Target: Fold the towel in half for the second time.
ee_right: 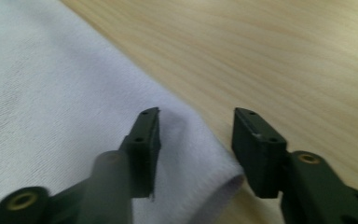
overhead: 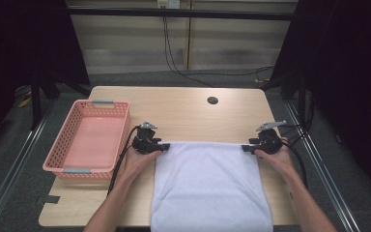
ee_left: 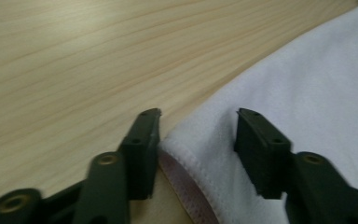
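Fingers of left gripper and right gripper: parted, 1 far corner of white towel lying loose between each pair (nothing clamped); towel spread on table, near edge overhanging.

A white towel with a plain, faintly nubbed surface and a pinkish mesh underside at its hemmed corner lies on a pale wood-grain table. At nine o'clock of the towel stands a salmon-pink perforated basket with grey handle grips. Both the left gripper and right gripper are black with brass-coloured rivets.
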`<state>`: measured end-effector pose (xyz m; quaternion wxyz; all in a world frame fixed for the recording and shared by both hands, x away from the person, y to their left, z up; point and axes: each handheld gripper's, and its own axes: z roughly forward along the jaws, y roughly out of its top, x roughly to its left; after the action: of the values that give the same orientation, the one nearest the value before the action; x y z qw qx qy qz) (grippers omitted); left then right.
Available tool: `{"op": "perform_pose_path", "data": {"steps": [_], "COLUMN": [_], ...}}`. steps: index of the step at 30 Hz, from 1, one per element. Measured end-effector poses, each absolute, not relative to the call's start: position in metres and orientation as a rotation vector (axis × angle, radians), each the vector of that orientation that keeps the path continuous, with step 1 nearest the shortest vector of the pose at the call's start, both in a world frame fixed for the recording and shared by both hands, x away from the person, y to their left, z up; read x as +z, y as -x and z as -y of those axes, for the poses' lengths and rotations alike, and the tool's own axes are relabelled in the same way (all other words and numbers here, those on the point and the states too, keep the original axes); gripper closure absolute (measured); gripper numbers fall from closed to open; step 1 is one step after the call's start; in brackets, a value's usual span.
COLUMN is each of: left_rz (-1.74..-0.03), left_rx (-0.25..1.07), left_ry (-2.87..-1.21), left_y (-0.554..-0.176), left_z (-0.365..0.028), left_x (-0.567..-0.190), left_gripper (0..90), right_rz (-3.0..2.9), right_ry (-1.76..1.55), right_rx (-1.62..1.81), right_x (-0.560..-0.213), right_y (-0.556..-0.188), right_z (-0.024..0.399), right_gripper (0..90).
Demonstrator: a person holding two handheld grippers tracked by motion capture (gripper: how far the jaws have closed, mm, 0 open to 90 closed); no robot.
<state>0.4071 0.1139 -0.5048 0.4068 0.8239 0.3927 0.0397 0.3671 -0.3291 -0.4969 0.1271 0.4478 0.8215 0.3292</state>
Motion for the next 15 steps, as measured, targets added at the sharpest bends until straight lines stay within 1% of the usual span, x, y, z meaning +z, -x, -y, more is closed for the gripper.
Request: {"op": "perform_pose_path", "data": {"steps": [1, 2, 3, 4, 5, 7, 8, 9, 15], "left_rz": [-0.984, -0.977, -0.975, -0.968, -0.964, -0.946, -0.937, -0.929, -0.882], "left_rx": [0.094, 0.074, 0.058, 0.066, 0.048, 0.059, 0.052, 0.076, 0.116], "left_ry": [-2.088, -2.086, -2.080, -2.074, -2.049, -2.028, -2.020, -2.027, -1.964], "left_y": [-0.407, -0.408, -0.408, -0.407, -0.407, -0.407, -0.407, -0.408, -0.422], "left_z": [-0.115, -0.116, -0.117, -0.119, -0.120, -0.121, -0.121, -0.121, -0.122], "left_x": [-0.505, -0.505, -0.504, -0.503, -0.500, -0.494, -0.489, -0.484, -0.453], "left_gripper": [66.2, 74.8, 78.8, 80.8, 82.1, 82.7, 82.7, 82.7, 82.6], "right_rz": [-2.398, -2.409, -2.410, -2.407, -2.400, -2.357, -2.343, -2.324, -2.211], "right_ry": [-1.293, -1.304, -1.302, -1.296, -1.308, -1.329, -1.334, -1.333, -1.335], "right_rx": [0.968, 0.993, 0.994, 1.010, 1.035, 1.108, 1.150, 1.160, 1.248], "right_x": [-0.498, -0.498, -0.497, -0.496, -0.494, -0.487, -0.484, -0.480, -0.457], "right_y": [-0.367, -0.367, -0.367, -0.367, -0.367, -0.368, -0.368, -0.369, -0.377], "right_z": [0.329, 0.330, 0.330, 0.331, 0.333, 0.339, 0.342, 0.344, 0.353], "right_gripper": [58.3, 69.3, 73.1, 78.1, 81.9, 84.4, 84.7, 84.9, 85.4]}}
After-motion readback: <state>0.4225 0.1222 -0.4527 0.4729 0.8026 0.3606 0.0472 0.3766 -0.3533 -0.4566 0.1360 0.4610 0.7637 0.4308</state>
